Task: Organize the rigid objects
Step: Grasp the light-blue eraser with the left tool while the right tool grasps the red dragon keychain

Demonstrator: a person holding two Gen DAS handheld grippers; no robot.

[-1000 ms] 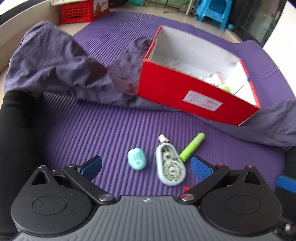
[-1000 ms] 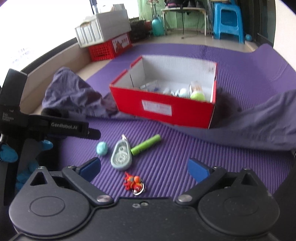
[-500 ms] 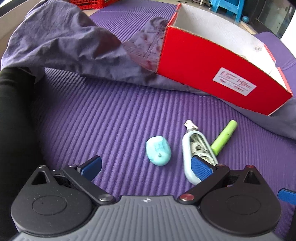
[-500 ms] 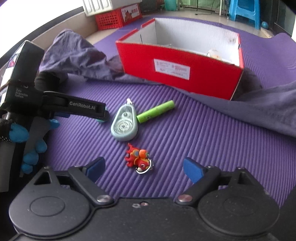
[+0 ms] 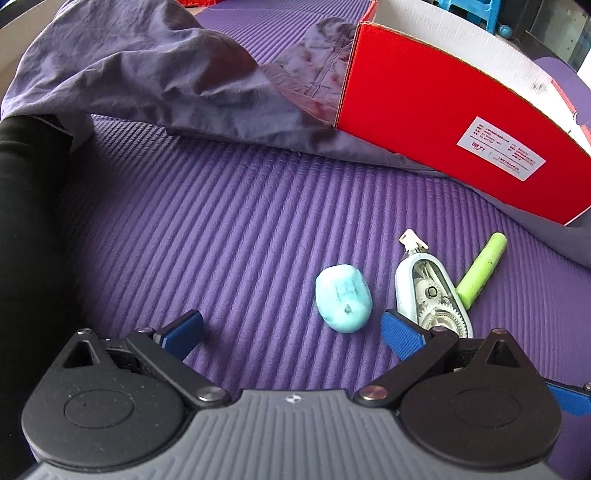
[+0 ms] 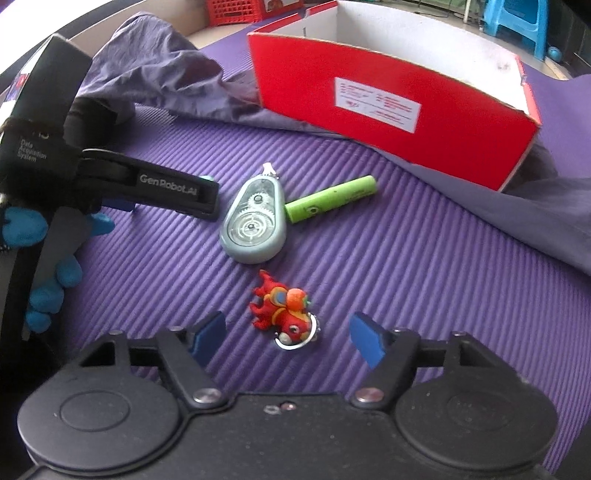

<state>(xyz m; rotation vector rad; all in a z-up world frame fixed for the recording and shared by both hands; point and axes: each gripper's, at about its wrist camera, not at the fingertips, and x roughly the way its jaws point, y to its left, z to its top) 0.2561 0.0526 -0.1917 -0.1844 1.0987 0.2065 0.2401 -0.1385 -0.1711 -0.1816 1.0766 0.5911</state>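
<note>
Change since earlier: both grippers have come lower and nearer the purple mat (image 5: pixel 240 206); the small items now sit much closer to the fingers, and the red box (image 5: pixel 436 110) shows less of its inside than a second ago.
Left gripper (image 5: pixel 291 334): jaws spread wide, holding nothing; it hangs low over the mat with the teal eraser (image 5: pixel 342 297) lying between its blue pads (image 5: pixel 402 334), nearer the right one and not touched by either.
Right gripper (image 6: pixel 288 338): jaws apart, nothing held; the red toy keychain (image 6: pixel 282 310) lies on the mat between its fingertips, clear of both pads.
Correction tape (image 6: pixel 255 218): flat on the mat, just beside the eraser in the left wrist view, its nozzle toward the box; the left gripper's right pad overlaps its near end in that view, contact cannot be told.
Green marker (image 6: pixel 332 199): lies slanted on the mat, one end touching or nearly touching the correction tape.
Red box: open-topped, stands beyond the loose items with its white label (image 6: pixel 376 103) facing the cameras; its contents are out of sight.
Grey cloth (image 5: pixel 140 70): crumpled on the mat, running along and under the front of the box.
Background: a red crate (image 6: pixel 236 9) and a blue stool (image 6: pixel 517 26) stand beyond the mat.
</note>
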